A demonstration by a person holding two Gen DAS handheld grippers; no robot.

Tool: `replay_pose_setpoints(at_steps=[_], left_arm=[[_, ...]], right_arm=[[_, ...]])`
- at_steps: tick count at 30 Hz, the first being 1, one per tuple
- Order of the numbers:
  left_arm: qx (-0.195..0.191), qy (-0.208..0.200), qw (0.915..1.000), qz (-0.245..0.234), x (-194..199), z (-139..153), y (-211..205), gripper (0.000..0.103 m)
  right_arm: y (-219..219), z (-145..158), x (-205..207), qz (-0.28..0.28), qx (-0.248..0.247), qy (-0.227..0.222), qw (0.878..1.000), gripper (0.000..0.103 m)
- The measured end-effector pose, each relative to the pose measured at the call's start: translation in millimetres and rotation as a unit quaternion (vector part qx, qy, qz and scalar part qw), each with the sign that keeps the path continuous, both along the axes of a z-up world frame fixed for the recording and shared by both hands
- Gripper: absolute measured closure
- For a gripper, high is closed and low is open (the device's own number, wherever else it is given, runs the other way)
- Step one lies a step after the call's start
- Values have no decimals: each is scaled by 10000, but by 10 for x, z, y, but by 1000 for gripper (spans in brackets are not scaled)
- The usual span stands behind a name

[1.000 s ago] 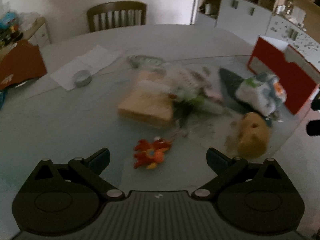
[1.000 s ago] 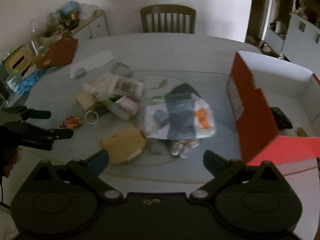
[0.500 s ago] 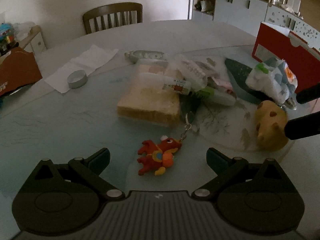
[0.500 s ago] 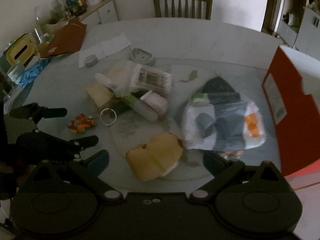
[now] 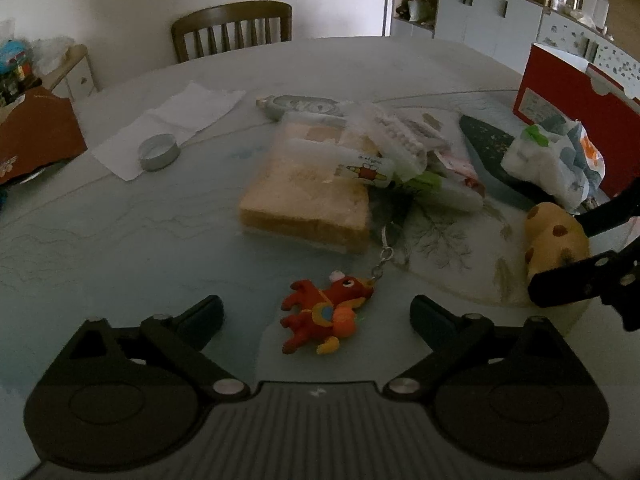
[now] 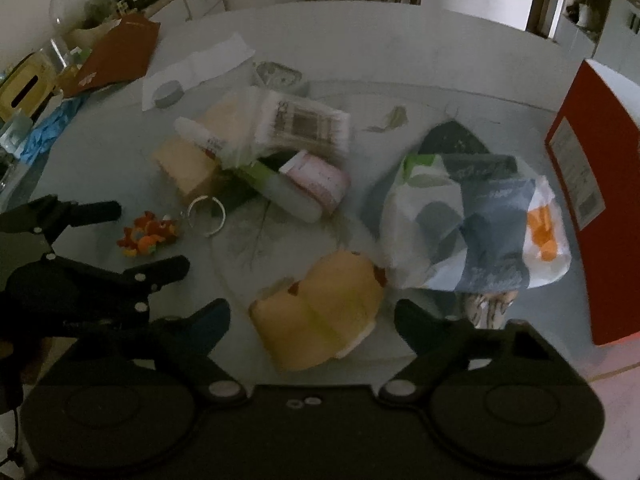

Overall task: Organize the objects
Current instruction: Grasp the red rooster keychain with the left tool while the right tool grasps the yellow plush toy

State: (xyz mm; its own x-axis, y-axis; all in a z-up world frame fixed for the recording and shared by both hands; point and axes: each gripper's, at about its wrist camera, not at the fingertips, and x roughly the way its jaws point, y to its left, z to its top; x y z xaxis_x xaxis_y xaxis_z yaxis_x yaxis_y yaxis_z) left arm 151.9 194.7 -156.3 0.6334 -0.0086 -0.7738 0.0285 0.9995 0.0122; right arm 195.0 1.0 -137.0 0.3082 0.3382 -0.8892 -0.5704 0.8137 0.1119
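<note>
Both grippers, L point(image 5: 317, 312) & R point(image 6: 312, 320), were closing, nothing gripped: 1 keychain point(image 5: 324, 314), 1 plush point(image 6: 320, 316), 1 red box point(image 6: 600, 200) at 3 o'clock, glass table point(image 5: 120, 240), 1 chair point(image 5: 232, 28) at 12.

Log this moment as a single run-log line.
left claw: closing, around keychain toy, no contact | right claw: closing, around yellow plush, no contact seen | red box: at table edge

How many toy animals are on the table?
2: the red dragon keychain lies between the left tongs, and the yellow spotted plush lies between the right tongs. Others may hide under the pile.
</note>
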Motion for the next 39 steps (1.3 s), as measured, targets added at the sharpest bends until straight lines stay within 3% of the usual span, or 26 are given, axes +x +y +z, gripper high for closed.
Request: replay_pose_setpoints(at_steps=[3,8,10,12,24,39], left_arm=[[0,-47,10000,-29,-12,19,-15,18],[2,-105,9999,-24,-27,49,-30,37],[22,-102,9999,-31,-37,65,-40,51],[32,-80,10000,-47,-45,84,-54,58],[-232,16,9997,20,-192,160,-84,59],[-585,-28,9983,-30,-386,492,-277,59]], right_arm=[[-2,-14,-3,36,14,76,10000,27],[-28,-21,-15,82,24,103,9999,30],[-40,-15,-25,89,18,75,9999,36],[-54,-10,-27,100,35,51,9999,39],[-218,157,-173,376,286,-56,9989,43],[-670,506,-261,324,634,7,9975,43]])
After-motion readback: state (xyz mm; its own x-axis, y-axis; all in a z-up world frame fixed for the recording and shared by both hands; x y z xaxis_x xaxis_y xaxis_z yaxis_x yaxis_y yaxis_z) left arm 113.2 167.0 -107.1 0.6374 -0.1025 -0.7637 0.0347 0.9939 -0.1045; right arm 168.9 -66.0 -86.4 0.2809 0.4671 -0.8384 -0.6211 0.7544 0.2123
